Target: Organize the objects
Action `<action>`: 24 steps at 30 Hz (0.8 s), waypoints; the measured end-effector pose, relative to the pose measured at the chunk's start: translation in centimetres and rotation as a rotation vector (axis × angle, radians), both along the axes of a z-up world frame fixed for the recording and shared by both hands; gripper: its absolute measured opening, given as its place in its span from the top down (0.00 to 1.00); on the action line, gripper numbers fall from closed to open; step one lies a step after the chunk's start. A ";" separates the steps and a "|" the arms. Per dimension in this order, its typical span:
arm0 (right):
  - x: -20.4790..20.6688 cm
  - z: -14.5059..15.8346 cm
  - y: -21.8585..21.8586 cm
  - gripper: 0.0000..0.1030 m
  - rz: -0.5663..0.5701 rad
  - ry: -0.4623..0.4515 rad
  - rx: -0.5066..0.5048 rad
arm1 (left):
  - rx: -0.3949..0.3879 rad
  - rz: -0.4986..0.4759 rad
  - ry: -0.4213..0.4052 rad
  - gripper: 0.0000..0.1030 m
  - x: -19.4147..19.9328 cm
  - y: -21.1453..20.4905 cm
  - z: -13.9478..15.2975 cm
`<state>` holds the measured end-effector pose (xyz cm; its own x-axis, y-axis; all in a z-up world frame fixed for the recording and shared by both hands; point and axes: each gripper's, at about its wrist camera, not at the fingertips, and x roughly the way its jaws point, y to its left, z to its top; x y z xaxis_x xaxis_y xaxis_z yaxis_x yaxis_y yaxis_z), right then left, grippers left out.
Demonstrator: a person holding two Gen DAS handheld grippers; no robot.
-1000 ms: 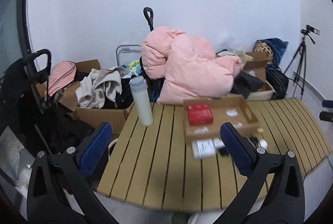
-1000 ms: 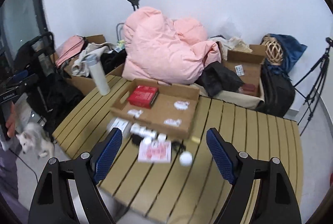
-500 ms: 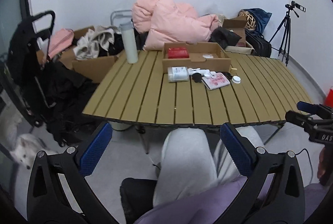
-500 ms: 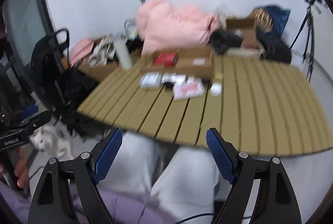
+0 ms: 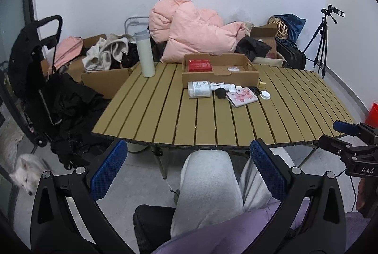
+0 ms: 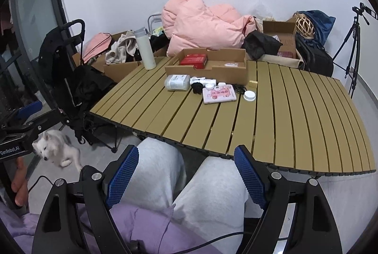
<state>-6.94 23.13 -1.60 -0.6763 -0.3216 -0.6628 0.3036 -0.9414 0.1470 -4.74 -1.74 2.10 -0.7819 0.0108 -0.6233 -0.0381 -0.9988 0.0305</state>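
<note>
Both grippers held above our lap
Left gripper (image 5: pixel 188 165) and right gripper (image 6: pixel 186 171) gape empty; small items, perhaps toiletries, beside cardboard tray (image 6: pixel 212 68) on tabletop (image 6: pixel 295 117)

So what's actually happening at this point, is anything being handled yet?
Nothing is. A seated person holds the left gripper and right gripper open and empty over their lap, short of the slatted table. The cardboard tray holds a red box; in front of it a clear tub, pink packet, white lid and other small bits lie loose. A white bottle stands at the far left corner.
</note>
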 end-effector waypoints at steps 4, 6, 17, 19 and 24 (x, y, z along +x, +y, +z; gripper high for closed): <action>-1.1 -1.1 0.1 0.16 -0.009 -0.022 0.003 | 0.031 -0.006 -0.057 0.00 -2.5 -0.4 -1.6; -2.4 -1.5 0.1 0.16 -0.018 -0.021 0.012 | 0.034 -0.007 -0.082 0.00 -4.3 -0.6 -2.3; -13.0 -2.7 -2.3 0.16 -0.032 -0.046 0.070 | 0.086 -0.007 -0.158 0.00 -14.4 -1.9 -4.9; -15.3 -3.3 -2.7 0.16 -0.031 -0.062 0.063 | 0.088 -0.002 -0.179 0.00 -16.8 -2.2 -5.7; -22.0 -5.5 -5.0 0.17 0.018 -0.140 0.011 | 0.171 -0.029 -0.268 0.00 -23.8 -2.9 -8.9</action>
